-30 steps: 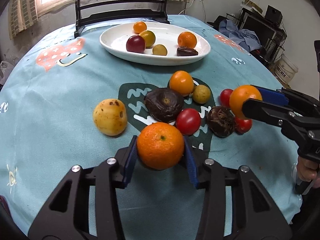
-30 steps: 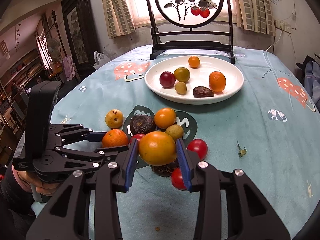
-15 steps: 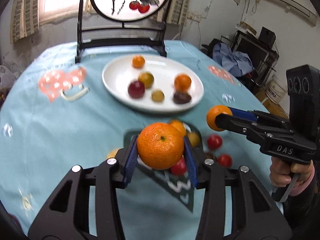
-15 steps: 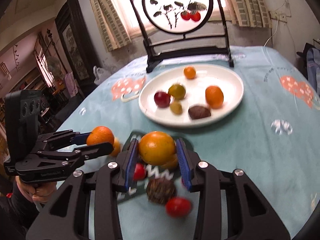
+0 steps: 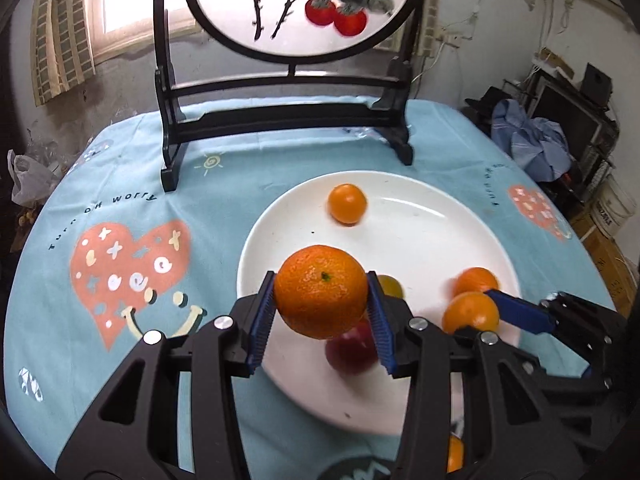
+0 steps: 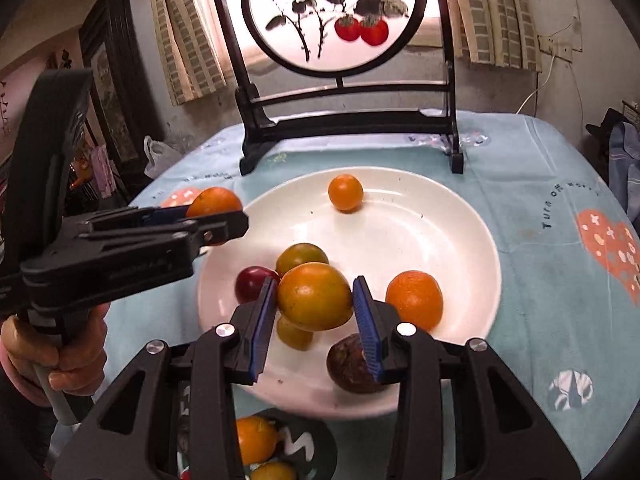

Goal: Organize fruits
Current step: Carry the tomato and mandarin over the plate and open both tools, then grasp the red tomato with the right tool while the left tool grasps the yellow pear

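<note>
My left gripper [image 5: 320, 304] is shut on a rough-skinned orange mandarin [image 5: 320, 290] and holds it above the near left part of the white plate [image 5: 440, 216]. My right gripper [image 6: 315, 300] is shut on a smooth orange-yellow fruit [image 6: 315, 294] over the plate's near side [image 6: 452, 216]. On the plate lie a small orange fruit [image 6: 345, 192], a greenish-yellow one [image 6: 302, 256], a red plum [image 6: 252, 284], a mandarin [image 6: 415, 300], a small yellow fruit [image 6: 294, 336] and a dark brown one [image 6: 350, 368]. In the right wrist view the left gripper [image 6: 236, 222] comes in from the left.
A black stand with a round painted screen [image 5: 288, 120] rises just behind the plate. Loose fruit [image 6: 256, 440] stays on the blue tablecloth [image 5: 120, 184] below the plate's near rim. A hand [image 6: 52, 352] grips the left tool's handle. Room clutter lies beyond the table's right edge.
Both grippers have carried their fruit away from the loose pile, forward to above the plate. The pile has dropped out of the lower edge of both views. Both grips are unchanged.
</note>
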{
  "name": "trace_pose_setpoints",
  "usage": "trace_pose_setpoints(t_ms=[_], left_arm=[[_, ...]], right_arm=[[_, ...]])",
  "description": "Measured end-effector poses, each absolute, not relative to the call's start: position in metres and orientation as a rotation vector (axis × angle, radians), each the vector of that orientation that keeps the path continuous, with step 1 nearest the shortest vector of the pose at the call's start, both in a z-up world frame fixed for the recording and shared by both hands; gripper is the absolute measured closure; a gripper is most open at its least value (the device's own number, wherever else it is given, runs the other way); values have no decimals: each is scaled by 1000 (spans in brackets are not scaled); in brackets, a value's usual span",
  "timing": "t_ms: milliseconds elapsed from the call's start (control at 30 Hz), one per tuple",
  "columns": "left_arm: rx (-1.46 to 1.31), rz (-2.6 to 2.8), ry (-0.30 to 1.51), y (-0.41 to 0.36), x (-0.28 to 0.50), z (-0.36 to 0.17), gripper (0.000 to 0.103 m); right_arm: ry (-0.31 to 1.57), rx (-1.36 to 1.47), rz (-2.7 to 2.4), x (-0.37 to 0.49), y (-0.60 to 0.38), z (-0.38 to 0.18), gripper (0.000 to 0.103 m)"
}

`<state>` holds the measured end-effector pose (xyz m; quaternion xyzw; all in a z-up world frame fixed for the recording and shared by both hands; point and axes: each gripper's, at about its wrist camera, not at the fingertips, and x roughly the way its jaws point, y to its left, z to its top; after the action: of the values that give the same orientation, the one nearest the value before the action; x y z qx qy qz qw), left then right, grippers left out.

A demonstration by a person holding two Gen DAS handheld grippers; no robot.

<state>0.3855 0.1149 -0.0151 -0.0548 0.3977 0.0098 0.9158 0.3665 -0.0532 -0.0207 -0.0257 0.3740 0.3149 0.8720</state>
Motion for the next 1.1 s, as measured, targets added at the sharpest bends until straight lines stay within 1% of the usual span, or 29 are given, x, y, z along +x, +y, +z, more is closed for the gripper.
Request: trace_pose_setpoints(t_ms=[233,267,333,467,533,600,733,900,1000,1100], left_arm=[[-127,36,886,122,410,-41,57],[-128,41,892,122,409,-42,56],[-124,61,866,122,403,-35,33],[-107,72,792,121,374,-6,23],[-110,74,760,121,351,8,14],[-105,89,728,119,325,17,11],[-135,100,709,117,271,14,7],[-204,86,699,110,216,-13,6],[-204,97,729,107,200,-25,6],[-161,145,706,104,191,-28,6]], right_arm=[[800,-82,657,378,-42,-31,63],[802,-78,655,377,-43,-30,60],[795,-71,662,374,-47,-25,60],[735,-73,675,353,-61,-5,59],[718,-61,666,340,-72,1,57],[711,-48,670,327,-82,3,56],[693,-54,670,294,-102,2,56],[699,-54,716,256,-124,-11,56],[736,-81,716,240,-132,-20,56],[743,-122,734,228,-136,-24,56]])
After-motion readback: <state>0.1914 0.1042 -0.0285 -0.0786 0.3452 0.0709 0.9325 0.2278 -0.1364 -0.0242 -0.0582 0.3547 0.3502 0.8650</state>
